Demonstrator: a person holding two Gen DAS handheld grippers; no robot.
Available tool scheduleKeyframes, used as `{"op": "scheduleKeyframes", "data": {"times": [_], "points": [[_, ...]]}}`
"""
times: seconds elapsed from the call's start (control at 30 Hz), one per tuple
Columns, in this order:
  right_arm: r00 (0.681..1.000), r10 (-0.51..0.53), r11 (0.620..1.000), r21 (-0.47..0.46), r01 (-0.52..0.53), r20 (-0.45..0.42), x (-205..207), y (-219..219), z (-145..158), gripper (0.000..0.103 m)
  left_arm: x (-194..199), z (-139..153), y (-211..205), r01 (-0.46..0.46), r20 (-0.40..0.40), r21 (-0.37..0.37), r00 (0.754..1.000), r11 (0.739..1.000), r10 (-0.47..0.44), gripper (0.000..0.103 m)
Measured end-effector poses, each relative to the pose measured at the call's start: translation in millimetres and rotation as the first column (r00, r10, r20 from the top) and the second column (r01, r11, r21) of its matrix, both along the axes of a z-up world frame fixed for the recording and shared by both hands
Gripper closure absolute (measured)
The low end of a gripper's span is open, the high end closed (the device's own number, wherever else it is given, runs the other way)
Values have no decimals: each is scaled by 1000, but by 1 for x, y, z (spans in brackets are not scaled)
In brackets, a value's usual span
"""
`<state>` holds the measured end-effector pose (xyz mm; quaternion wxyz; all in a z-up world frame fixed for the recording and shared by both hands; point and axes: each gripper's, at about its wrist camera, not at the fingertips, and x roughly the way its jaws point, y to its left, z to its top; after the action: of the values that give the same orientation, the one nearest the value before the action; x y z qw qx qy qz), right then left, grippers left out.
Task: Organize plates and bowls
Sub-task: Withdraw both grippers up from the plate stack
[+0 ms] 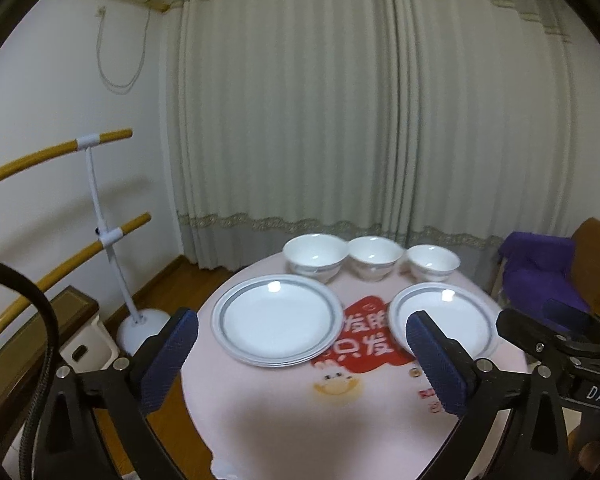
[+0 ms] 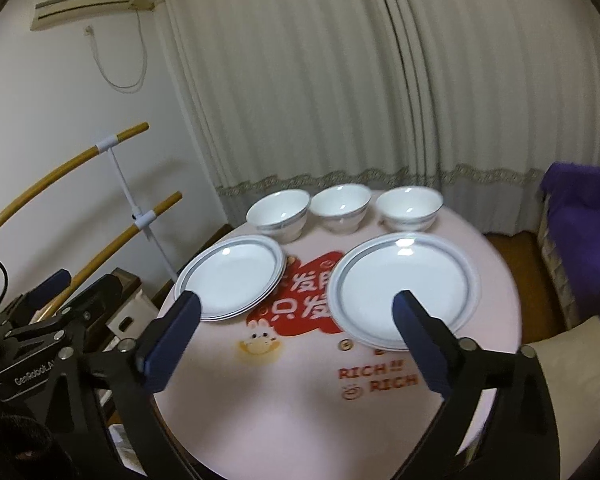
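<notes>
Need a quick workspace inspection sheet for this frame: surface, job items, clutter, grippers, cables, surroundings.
Surface: round table, pink printed cloth.
Job's things: three bowls in a row at the far edge; left plate stack; right plate stack. All white with grey bands.
Clutter: nothing seen on the table.
Grippers: left gripper and right gripper both open, holding nothing.
Cables: black cable by the left gripper.
Surroundings: curtain, air conditioner, purple cloth on a chair.

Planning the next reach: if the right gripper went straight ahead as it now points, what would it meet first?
Probably the right plate stack: the open right gripper aims down at the table beside it. Depth unclear.
</notes>
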<state>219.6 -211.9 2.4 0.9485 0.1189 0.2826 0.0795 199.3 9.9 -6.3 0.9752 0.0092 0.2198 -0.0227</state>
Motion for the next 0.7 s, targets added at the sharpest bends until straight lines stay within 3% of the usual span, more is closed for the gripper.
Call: {"op": "scheduleKeyframes", "data": {"times": [0.3,0.7], "points": [[997,-76,996,-39,75,-32,-8,-51,-7,0,4,-12,-51,76,-62,3,995,997,-76,1],[981,-135,991,-18,134,-141,41,-123,-61,0,92,-40,-102,96,-203,6,975,995,-92,1]]}}
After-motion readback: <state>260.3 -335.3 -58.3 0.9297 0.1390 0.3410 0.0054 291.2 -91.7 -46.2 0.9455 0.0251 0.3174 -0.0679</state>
